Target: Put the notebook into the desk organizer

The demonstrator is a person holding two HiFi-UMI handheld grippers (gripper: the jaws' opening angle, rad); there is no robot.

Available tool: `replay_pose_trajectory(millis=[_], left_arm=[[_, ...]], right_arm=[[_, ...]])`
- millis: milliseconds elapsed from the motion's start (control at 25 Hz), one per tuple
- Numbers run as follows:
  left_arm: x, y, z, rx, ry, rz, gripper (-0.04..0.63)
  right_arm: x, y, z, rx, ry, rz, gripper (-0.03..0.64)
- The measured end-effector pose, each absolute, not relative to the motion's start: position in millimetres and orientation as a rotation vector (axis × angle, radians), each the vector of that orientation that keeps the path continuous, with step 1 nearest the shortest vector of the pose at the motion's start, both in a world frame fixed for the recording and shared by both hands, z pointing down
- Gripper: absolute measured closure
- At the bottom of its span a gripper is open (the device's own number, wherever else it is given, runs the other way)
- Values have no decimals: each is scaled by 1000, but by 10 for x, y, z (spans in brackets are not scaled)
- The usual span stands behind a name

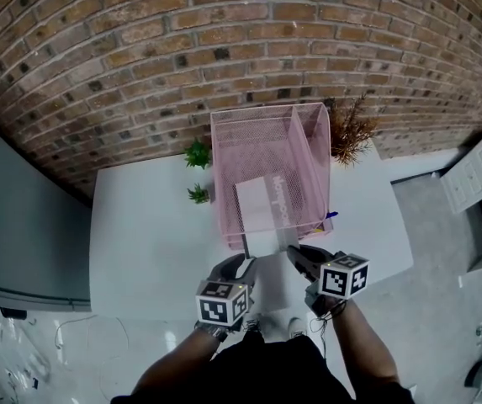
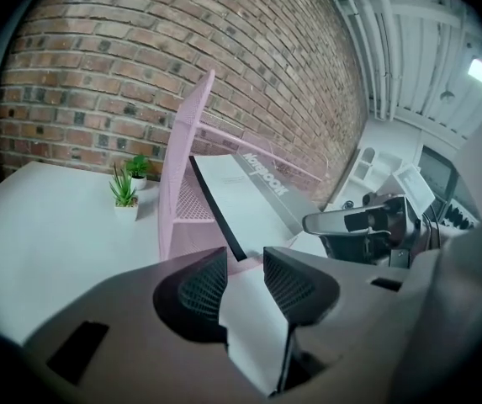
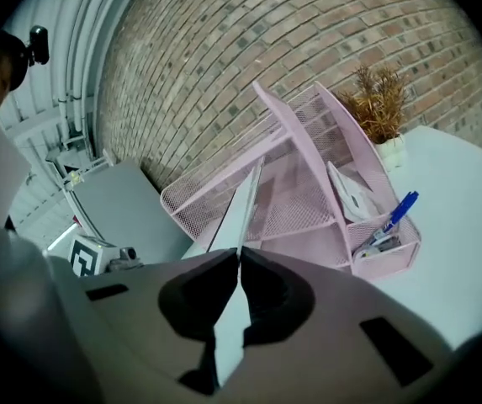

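Far left in the head view: bare white worktop (image 1: pixel 140 242) under a brick wall (image 1: pixel 140 49). Next, small green plants (image 1: pixel 197 154) just beside the left wall of the pink mesh desk organizer (image 1: pixel 308 137).

Lower centre, slightly left: left gripper (image 1: pixel 239 266), jaws apart, close to the near end of the notebook (image 1: pixel 256 213). In the left gripper view, white cover showing in the gap between the two pads, no clamp visible there.

Centre: notebook tilted, far end inside the organizer's larger compartment left of the divider. Near end sticking out over the front rim toward the two grippers, grey printed spine on its right side.

Just right of centre: right gripper (image 1: pixel 301 259), jaws together on the notebook's near edge. In the right gripper view, thin white edge pinched between the pads and running up from them into the pink mesh.

Further right: blue pen (image 1: pixel 331 215) in the small front compartment at the organizer's right corner, apart from the notebook. Behind it, a white item (image 3: pixel 350 194) in the next compartment, too unclear to name.

Beyond, dried brown plant (image 1: pixel 352 133) in a white pot at the worktop's back right, just beside the organizer.

Far right: white cabinet (image 1: pixel 474 179) on the floor, apart from the worktop.
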State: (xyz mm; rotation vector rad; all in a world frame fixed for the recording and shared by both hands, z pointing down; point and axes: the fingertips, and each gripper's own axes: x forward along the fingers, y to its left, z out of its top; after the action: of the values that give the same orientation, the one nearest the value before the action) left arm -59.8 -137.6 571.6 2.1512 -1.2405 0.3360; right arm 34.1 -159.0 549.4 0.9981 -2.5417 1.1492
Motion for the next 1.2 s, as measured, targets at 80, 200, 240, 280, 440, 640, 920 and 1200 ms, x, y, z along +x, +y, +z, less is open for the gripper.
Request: replay_pose_trajectory(millis=[80, 200, 240, 280, 440, 640, 920, 1200], left_arm=[[-604, -1367, 5707, 2149, -1246, 333, 459], [-617, -1350, 5688, 2155, -1253, 332, 459], [-625, -1346, 5678, 2159, -1256, 333, 459], [-636, -1340, 5670, 2161, -1259, 333, 459], [-663, -1332, 5638, 2168, -1270, 325, 459], [-668, -1323, 5618, 2177, -1265, 329, 459], [-650, -1307, 5585, 2194, -1256, 323, 459], [-616, -1275, 5564, 2204, -1252, 318, 459]], right_arm=[[337, -1636, 5526, 1025, -2540, 1221, 604], [340, -1710, 5572, 1082, -2534, 1316, 604], [334, -1735, 5575, 1098, -2534, 1339, 604], [323, -1761, 5571, 1110, -2535, 1358, 604], [286, -1872, 5535, 1163, -2532, 1427, 604], [266, -2017, 5509, 1204, -2522, 1339, 603], [249, -2135, 5482, 1238, -2496, 1130, 575], [192, -2093, 5489, 1162, -2467, 954, 479]])
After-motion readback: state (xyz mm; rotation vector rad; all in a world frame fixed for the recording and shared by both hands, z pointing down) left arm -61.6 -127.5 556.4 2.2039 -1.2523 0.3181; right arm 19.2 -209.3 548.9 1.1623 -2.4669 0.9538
